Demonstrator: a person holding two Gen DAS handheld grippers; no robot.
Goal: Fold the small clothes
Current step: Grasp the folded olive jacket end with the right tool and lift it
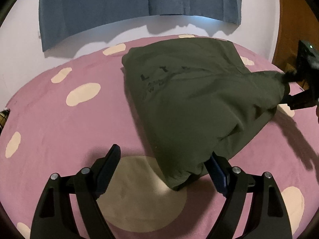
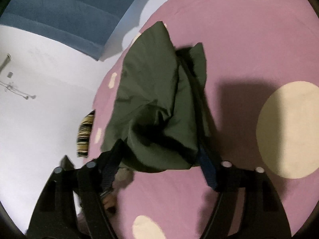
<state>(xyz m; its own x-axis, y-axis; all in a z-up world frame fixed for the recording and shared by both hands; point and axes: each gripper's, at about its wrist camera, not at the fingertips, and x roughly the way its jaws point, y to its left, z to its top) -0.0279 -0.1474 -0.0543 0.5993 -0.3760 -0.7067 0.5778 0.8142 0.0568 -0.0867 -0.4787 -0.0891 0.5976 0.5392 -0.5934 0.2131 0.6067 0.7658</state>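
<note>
A green shirt [image 1: 195, 99] lies bunched on the pink spotted bed [image 1: 59, 109]. The left tool [image 1: 165, 159] gapes wide, its right finger touching the shirt's near corner. The right tool [image 2: 159, 149] also stands wide, cloth bunched between its fingers.

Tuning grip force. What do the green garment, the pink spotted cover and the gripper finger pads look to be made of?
Green garment: thin woven or knit fabric, probably cotton, matte; it creases softly and bears a dark print.
Pink spotted cover: plush, suede-like textile, matte; faint nap streaks show.
Finger pads: dark blue, ribbed-looking, perhaps rubber or textured plastic; too blurred to say. Finger bodies look like matte black plastic.
</note>
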